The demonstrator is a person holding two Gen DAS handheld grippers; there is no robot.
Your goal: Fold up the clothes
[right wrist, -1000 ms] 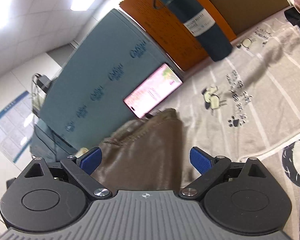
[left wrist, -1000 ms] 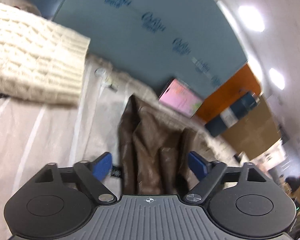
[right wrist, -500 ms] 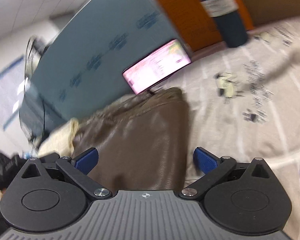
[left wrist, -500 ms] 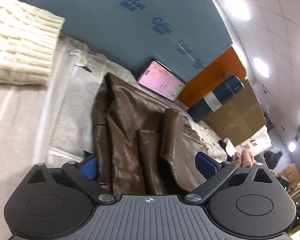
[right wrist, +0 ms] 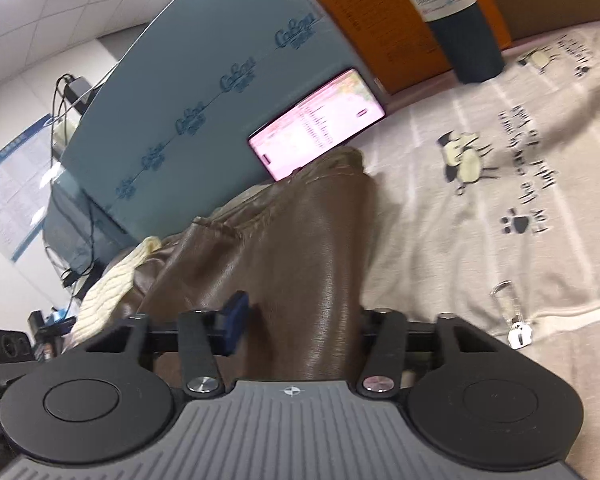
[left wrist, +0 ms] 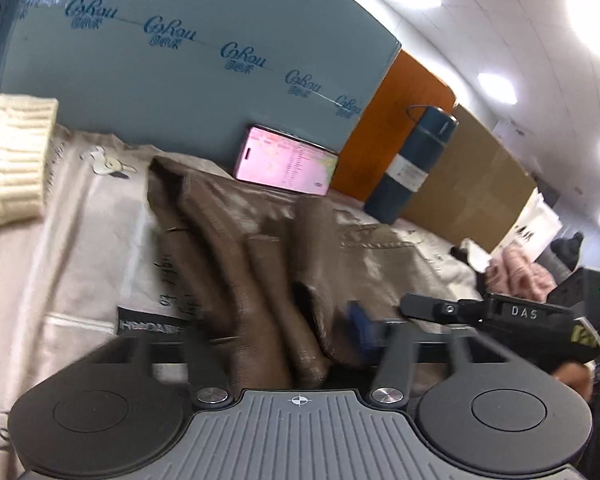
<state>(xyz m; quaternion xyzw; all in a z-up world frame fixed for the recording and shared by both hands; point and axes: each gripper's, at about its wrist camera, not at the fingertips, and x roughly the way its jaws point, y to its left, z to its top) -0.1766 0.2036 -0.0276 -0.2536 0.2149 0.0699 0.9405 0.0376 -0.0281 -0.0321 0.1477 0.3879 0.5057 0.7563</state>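
A brown leather garment (left wrist: 260,248) lies bunched in long folds on the cream printed cloth (left wrist: 80,220). My left gripper (left wrist: 292,340) is shut on the near folds of it; one blue pad (left wrist: 360,324) shows on the right, the other is hidden. In the right wrist view the same garment (right wrist: 292,240) runs up between the jaws, and my right gripper (right wrist: 296,320) is shut on its near edge, with a blue pad (right wrist: 236,316) pressed on its left side. The right gripper's black body (left wrist: 520,316) shows at the right of the left wrist view.
A lit phone (left wrist: 286,166) leans on a blue-grey panel (left wrist: 180,72) behind the garment. A dark blue flask (left wrist: 412,168) stands right of it. A cream knit sweater (left wrist: 8,160) lies far left. Pink and dark clothes (left wrist: 520,268) pile at far right.
Both grippers went from open around the leather garment to shut on it. Both views shifted, and the right gripper's body came into the left wrist view.
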